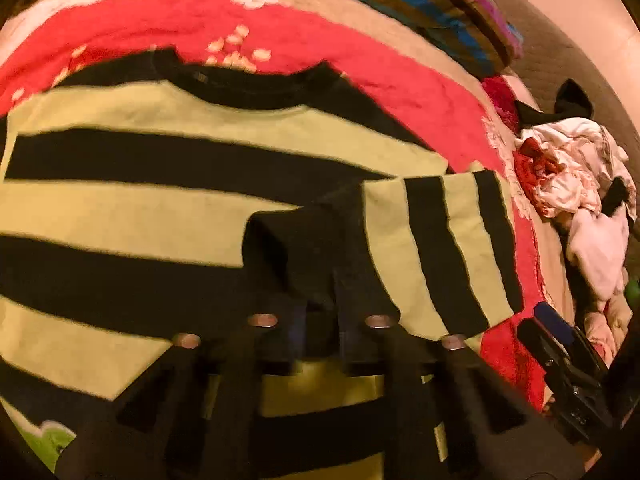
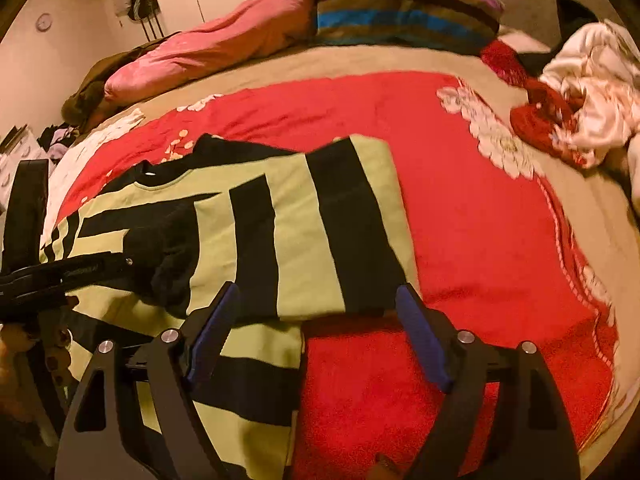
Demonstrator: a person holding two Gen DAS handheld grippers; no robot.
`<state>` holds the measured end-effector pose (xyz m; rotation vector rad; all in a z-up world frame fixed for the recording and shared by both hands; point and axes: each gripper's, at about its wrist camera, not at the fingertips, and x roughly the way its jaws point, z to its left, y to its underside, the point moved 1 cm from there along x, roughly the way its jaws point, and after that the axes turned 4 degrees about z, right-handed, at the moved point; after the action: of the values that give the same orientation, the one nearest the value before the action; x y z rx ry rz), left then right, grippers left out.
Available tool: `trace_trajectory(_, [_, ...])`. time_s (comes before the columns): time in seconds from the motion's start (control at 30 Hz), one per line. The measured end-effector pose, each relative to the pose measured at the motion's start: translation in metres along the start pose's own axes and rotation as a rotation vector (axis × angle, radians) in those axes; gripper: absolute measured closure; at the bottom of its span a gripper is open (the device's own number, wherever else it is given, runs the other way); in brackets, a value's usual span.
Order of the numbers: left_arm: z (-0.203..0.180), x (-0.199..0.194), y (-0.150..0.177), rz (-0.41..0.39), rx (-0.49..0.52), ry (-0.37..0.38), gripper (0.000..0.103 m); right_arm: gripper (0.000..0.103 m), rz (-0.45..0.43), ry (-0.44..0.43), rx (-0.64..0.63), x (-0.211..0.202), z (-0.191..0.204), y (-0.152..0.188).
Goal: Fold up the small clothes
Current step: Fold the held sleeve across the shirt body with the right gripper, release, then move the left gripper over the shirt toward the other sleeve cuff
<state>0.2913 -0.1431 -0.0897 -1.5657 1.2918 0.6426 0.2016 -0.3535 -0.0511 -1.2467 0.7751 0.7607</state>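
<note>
The black-and-pale-green wide-striped knit sweater [image 1: 152, 200] lies flat on the red fleece blanket with white flowers [image 2: 480, 220], directly ahead of and beneath both tools. Its one sleeve [image 1: 420, 248] is drawn across the body, and the left gripper [image 1: 322, 320] appears pinched nearly closed on the sleeve's black cuff [image 1: 304, 248]; dark cloth hides the fingertips, so the hold is a judgement, not a certainty. The right gripper [image 2: 316, 312] stands wide apart, its blue-lined fingers [image 2: 420, 340] spread over the folded sleeve's near edge and grasping nothing.

The likeliest fault is the cuff slipping free before the sleeve is laid straight: the knit is thick and soft, and a shallow bite on the cuff alone could let go, dropping the sleeve crooked. Pulling too far could also drag the sweater's body along the fleece and bunch the stripes, since nothing pins the far shoulder. If the right gripper presses down while spread, it may catch the blanket with the sleeve edge.

To the right of both tools, well apart from the sweater, sits a heap of white, red and black crumpled clothes [image 2: 584, 92]; it does not obstruct. Ahead, at the far end of the bed, lie a pink pillow [image 2: 208, 52] and a striped multicoloured cushion [image 2: 404, 8], also out of the way. Nothing lies between the grippers and the garment.
</note>
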Motion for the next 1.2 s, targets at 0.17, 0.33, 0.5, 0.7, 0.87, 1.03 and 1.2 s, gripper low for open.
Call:
trace_trajectory(0.17, [0.017, -0.05, -0.014, -0.1, 0.061, -0.066, 0.1, 0.023, -0.028, -0.013, -0.023, -0.01, 0.013, -0.003])
trace_trajectory(0.33, [0.05, -0.102, -0.033, -0.209, 0.074, -0.179, 0.1, 0.023, -0.022, -0.071, -0.039, -0.009, 0.037, -0.006])
trace_trajectory(0.5, [0.092, -0.107, -0.045, -0.201, 0.053, -0.261, 0.1, 0.023, 0.002, -0.082, -0.098, 0.003, 0.065, -0.006])
trace_trajectory(0.7, [0.116, -0.088, -0.036, -0.172, 0.061, -0.323, 0.099, 0.023, -0.006, -0.076, -0.147, 0.014, 0.082, -0.014])
trace_trajectory(0.87, [0.119, -0.092, -0.035, -0.223, 0.092, -0.353, 0.099, 0.023, 0.051, -0.096, -0.139, 0.034, 0.087, -0.022])
trace_trajectory(1.03, [0.128, -0.09, -0.038, -0.226, 0.075, -0.413, 0.096, 0.023, 0.195, -0.058, -0.152, 0.07, 0.085, -0.005])
trace_trajectory(1.2, [0.159, -0.071, -0.028, -0.123, 0.003, -0.428, 0.077, 0.023, 0.167, -0.035, -0.222, 0.065, 0.093, 0.004])
